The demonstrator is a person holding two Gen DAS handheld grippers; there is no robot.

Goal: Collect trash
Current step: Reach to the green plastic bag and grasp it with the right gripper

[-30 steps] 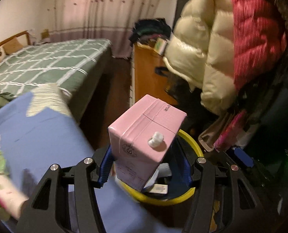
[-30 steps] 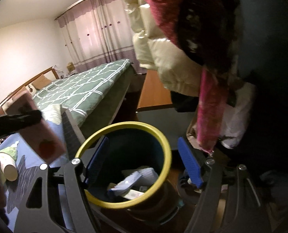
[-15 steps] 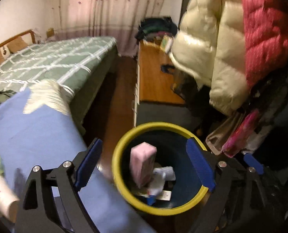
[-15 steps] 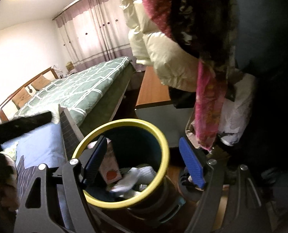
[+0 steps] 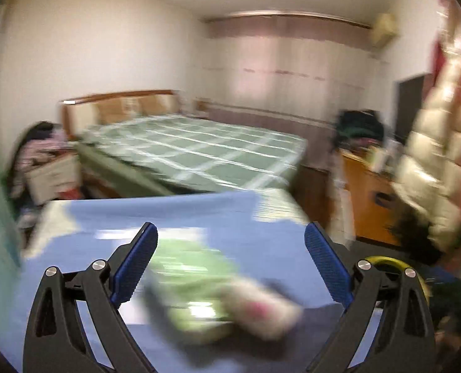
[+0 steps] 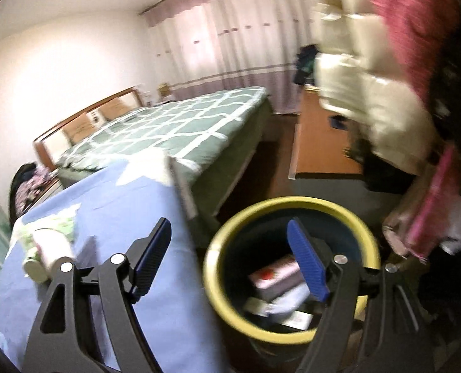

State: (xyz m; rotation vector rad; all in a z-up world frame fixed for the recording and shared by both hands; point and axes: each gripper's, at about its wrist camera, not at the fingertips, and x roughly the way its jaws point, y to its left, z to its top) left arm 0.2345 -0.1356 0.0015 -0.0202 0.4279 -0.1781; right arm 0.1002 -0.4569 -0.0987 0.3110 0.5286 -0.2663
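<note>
1. Left wrist view, blurred: left tongs opening, nothing pinched. Below the gap, a green-and-pink wrapper lies on the blue surface.
2. Right wrist view: right tongs spread, empty, over the yellow-rimmed bin.
3. Only that view shows the bin's inside: pink carton and paper scraps.
4. It also shows a paper cup on the surface.
</note>
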